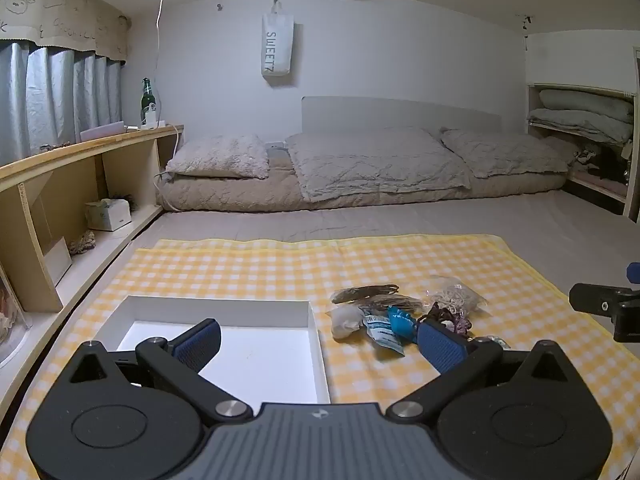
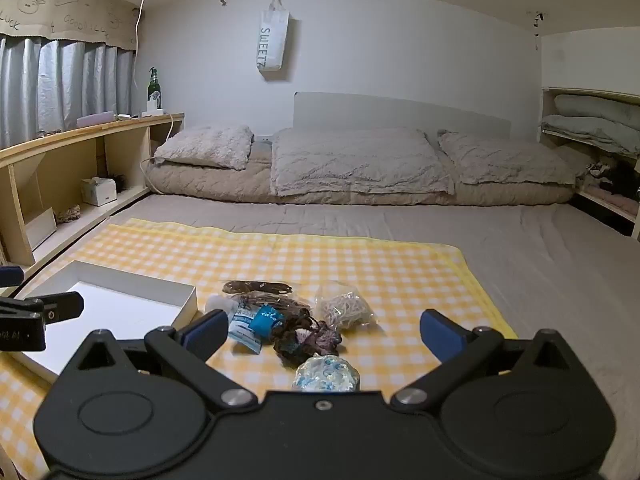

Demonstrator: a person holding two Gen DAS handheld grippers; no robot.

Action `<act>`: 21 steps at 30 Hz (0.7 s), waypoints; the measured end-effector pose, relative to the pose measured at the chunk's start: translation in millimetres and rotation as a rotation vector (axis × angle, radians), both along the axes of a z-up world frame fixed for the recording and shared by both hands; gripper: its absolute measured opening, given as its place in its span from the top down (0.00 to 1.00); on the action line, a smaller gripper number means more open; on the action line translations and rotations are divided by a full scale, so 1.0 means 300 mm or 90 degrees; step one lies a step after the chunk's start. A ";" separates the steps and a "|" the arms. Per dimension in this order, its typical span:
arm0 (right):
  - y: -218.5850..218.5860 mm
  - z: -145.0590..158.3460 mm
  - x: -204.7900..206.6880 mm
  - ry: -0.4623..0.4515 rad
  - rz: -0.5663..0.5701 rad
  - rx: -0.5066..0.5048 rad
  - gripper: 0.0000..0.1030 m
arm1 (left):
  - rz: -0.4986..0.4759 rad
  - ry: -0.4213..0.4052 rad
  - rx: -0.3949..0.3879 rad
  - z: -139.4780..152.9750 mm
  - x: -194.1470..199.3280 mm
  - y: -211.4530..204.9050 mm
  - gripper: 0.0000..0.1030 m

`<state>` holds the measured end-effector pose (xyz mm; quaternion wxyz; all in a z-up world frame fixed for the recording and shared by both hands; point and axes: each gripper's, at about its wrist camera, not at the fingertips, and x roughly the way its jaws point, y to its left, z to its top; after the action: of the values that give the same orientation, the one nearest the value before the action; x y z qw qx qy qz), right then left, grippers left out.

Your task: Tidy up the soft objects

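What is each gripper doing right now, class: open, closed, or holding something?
Left gripper: open, holding nothing, above the white box.
Right gripper: open, holding nothing, facing the pile of soft items.

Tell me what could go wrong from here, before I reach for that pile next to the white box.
1. The pile is tangled: dark scrunchies overlap the plastic packets, so one pinch may drag several along.
2. The blue-white bundle lies close under the open right gripper and could be knocked aside.
3. The white box sits on soft checked cloth; the left gripper may nudge it.
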<state>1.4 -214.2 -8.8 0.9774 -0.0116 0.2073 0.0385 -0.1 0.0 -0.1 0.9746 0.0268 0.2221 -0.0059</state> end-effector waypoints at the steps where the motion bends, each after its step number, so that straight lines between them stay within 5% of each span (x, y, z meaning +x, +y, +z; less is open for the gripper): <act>1: 0.000 0.001 0.000 0.000 0.000 0.000 0.00 | 0.000 -0.001 0.001 0.000 0.000 0.000 0.00; 21: 0.006 -0.009 -0.005 0.007 -0.003 0.000 0.00 | -0.002 0.005 -0.001 -0.025 0.002 -0.011 0.00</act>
<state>0.1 -212.3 -11.5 0.9764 -0.0107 0.2126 0.0361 0.4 -3.3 -7.6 0.9737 0.0267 0.2262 -0.0079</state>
